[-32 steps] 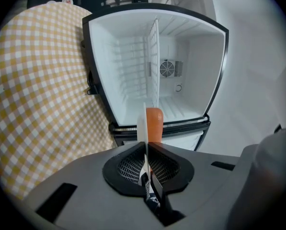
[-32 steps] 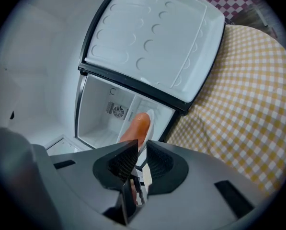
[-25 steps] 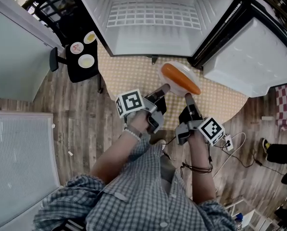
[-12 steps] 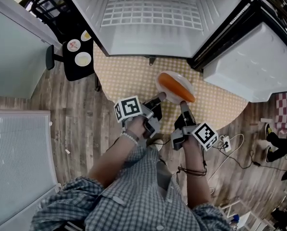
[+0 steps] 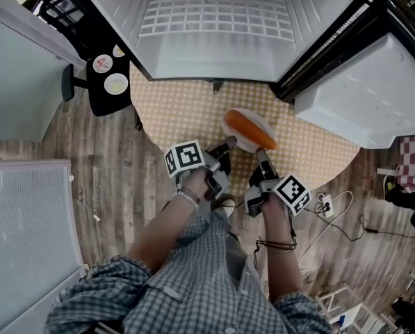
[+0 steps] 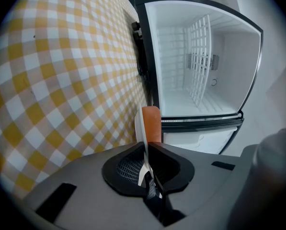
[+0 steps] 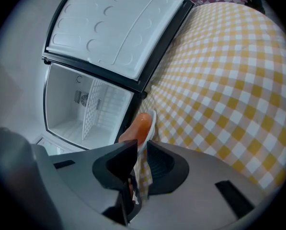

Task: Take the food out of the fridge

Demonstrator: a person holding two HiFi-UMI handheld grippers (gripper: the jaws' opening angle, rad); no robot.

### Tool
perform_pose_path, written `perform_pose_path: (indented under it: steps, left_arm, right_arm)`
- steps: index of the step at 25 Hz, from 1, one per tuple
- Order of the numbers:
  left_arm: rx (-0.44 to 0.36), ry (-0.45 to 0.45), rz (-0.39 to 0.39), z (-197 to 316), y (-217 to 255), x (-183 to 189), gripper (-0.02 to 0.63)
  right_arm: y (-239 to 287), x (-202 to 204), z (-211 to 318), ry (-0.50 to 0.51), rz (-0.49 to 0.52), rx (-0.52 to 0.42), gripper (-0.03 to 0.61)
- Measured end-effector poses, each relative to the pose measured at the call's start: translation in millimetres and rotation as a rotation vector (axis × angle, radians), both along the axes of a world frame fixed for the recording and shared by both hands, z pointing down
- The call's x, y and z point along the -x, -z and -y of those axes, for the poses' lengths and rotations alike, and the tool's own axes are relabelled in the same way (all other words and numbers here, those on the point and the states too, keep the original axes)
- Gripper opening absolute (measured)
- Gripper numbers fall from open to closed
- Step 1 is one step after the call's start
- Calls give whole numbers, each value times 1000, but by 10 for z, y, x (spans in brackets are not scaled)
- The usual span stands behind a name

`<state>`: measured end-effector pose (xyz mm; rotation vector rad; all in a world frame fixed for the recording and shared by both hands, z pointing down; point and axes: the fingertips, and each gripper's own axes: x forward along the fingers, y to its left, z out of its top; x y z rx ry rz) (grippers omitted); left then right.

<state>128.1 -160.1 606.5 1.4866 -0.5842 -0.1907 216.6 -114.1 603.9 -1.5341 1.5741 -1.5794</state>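
Note:
A white plate (image 5: 260,122) carries a long orange food piece (image 5: 247,130) and hangs just above the yellow checked table (image 5: 179,110). My left gripper (image 5: 229,142) grips the plate's near-left rim; its jaws are opening slightly with the rim still pinched between them. My right gripper (image 5: 261,152) is shut on the near-right rim. In the left gripper view the plate edge (image 6: 139,128) and the orange food (image 6: 151,122) stick out from my left gripper (image 6: 146,153). The right gripper view shows the food (image 7: 138,126) beyond my right gripper (image 7: 139,152).
The open fridge (image 5: 214,26) stands behind the table, its wire shelf bare, its door (image 5: 360,96) swung out to the right. A black chair (image 5: 108,89) with small dishes stands at the left. Cables (image 5: 339,214) lie on the wooden floor.
Both grippers have sunk toward the table with the plate held between them. The plate has drifted slightly toward me and to the left in the head view.

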Motion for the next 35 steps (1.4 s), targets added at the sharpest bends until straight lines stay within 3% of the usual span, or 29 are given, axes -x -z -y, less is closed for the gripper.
perform_pose_path:
  steps: [12,17,22,27,31,35]
  left_arm:
    - [61,-60,95,-66,-209,-2,26]
    - [65,-69,95,-61,-208,-5,29]
    - [88,-50,76,-59,-171,-12,115]
    - [115,-35,68,-123,-165,28,124]
    - [66,-79,111,-228,-126,82,135]
    - [-25,-112,194,-261,-24,173,121]
  right_arm:
    - [-215,-5,-47,9,-37,100,51]
    - [-256,-4,-49,12,-45,148,51]
    - [-256,-18,-105,12,-49,196,51]
    - [-223,-22,-143,26,-70,192,51]
    - [-86,-6,-195,51,-115,161,51]
    - [95,-23,-203,102,-228,123,26]
